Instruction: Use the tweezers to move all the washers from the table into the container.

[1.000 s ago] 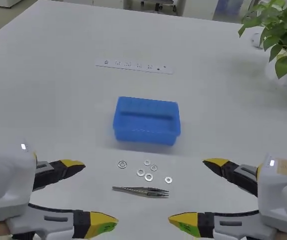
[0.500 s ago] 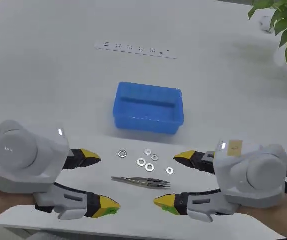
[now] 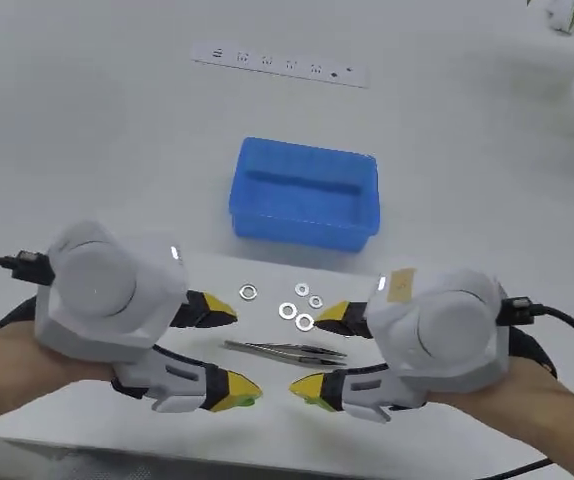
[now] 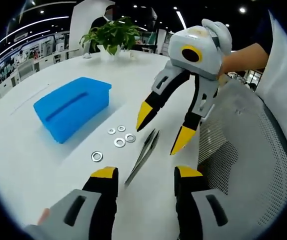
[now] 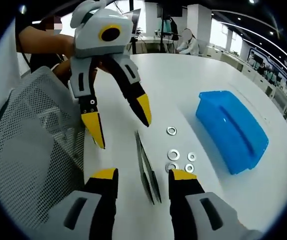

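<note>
The tweezers (image 3: 285, 350) lie flat, long axis pointing from the left gripper (image 3: 241, 352) to the right gripper (image 3: 309, 350), each end equally near its open, empty jaws

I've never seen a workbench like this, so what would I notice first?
Probably the two big white tools with yellow-tipped black jaws: the left gripper and the right gripper face each other, both open, near the front edge of the white table. Between them lie thin silver metal tweezers, with small shiny metal washers just beyond. Behind those sits a bright blue rectangular plastic container.
</note>
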